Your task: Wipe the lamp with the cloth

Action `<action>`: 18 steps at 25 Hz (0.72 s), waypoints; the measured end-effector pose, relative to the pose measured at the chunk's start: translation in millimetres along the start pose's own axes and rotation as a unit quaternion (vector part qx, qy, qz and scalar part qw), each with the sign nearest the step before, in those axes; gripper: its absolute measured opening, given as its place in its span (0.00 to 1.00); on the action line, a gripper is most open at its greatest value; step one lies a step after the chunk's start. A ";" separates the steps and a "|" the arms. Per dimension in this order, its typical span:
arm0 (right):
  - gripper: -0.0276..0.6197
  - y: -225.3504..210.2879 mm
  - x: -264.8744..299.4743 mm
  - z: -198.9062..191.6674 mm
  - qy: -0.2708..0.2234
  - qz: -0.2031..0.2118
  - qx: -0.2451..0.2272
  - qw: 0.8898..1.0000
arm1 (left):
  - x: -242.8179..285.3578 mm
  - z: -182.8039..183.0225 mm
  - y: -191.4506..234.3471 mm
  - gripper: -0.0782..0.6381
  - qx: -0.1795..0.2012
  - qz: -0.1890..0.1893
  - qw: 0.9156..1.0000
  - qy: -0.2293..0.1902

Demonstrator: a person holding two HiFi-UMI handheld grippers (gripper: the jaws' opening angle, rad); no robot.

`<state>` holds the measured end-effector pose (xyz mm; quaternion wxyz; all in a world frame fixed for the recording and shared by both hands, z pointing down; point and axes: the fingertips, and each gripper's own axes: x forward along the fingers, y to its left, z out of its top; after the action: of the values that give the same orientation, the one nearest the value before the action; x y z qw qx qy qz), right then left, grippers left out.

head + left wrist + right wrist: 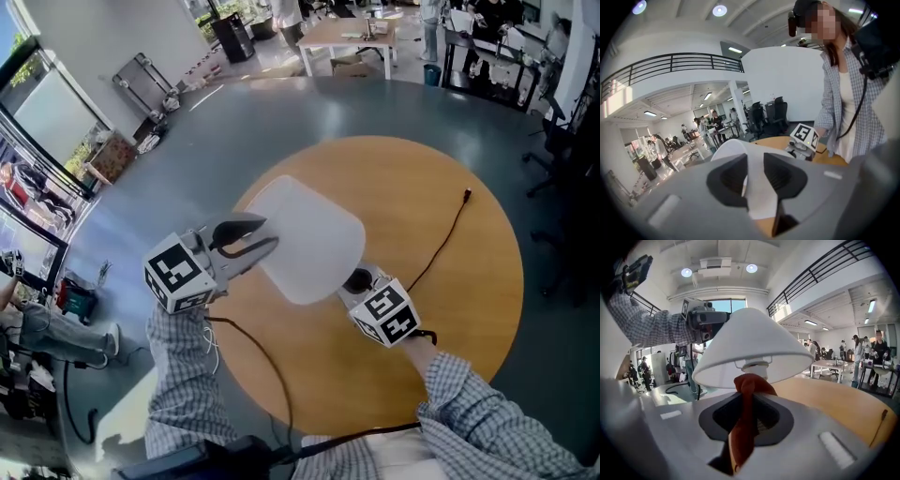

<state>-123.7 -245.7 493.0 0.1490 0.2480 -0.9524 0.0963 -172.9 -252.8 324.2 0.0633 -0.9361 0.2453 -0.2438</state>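
A white lamp shade [309, 234] stands over the middle of the round wooden table [450, 319]. My left gripper [270, 232] is shut on the shade's left rim; in the left gripper view the white rim [758, 190] is pinched between the jaws of the left gripper [754, 174]. My right gripper [359, 279] reaches under the shade's near right edge. In the right gripper view the right gripper [749, 405] is shut on a rust-red cloth [743, 432]. The cloth's top bunches just below the lamp's socket [754, 365]; whether it touches is unclear.
A black cable [441, 239] runs across the right half of the table. The table's front edge lies close to the person's checked sleeves [187, 375]. Beyond are grey floor, a wooden table [352, 37], desks, chairs and several people.
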 end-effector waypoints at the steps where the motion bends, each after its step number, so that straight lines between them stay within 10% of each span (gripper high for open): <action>1: 0.15 0.8 0.3 -6.9 0.005 0.001 0.006 1.000 | -0.3 -0.9 1.9 0.26 -0.001 0.002 1.000 0.000; 12: 0.15 -22.4 -61.3 -119.2 0.095 -0.049 0.103 0.989 | 2.2 1.7 7.9 0.26 0.003 0.010 1.000 -0.004; 18: 0.15 -32.1 -62.5 -96.6 0.068 -0.055 0.116 0.989 | 2.5 5.0 5.9 0.27 0.011 0.007 1.000 -0.004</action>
<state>-32.8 -220.7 566.3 0.1888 0.3087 -0.9073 0.2141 -171.0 -259.2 319.5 0.0766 -0.9344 0.2492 -0.2426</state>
